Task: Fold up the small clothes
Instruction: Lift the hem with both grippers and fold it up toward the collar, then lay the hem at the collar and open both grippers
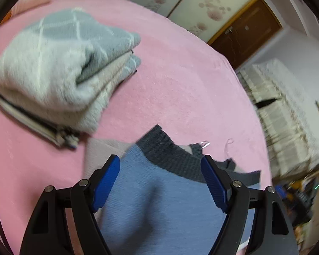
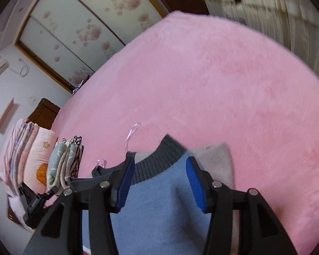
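A small blue knit garment with a dark grey ribbed band lies flat on the pink bedspread. My left gripper stands open over it, its blue pads wide apart on either side of the cloth and not pressing it. In the right wrist view the same blue garment lies under my right gripper, which is also open, with the grey band between the fingertips and a pale grey part to the right. A clear plastic loop sticks out from the band.
A stack of folded grey and beige clothes sits to the left on the bed, also visible as the folded stack. Pillows and quilts lie beyond it. A wardrobe and white curtains border the bed.
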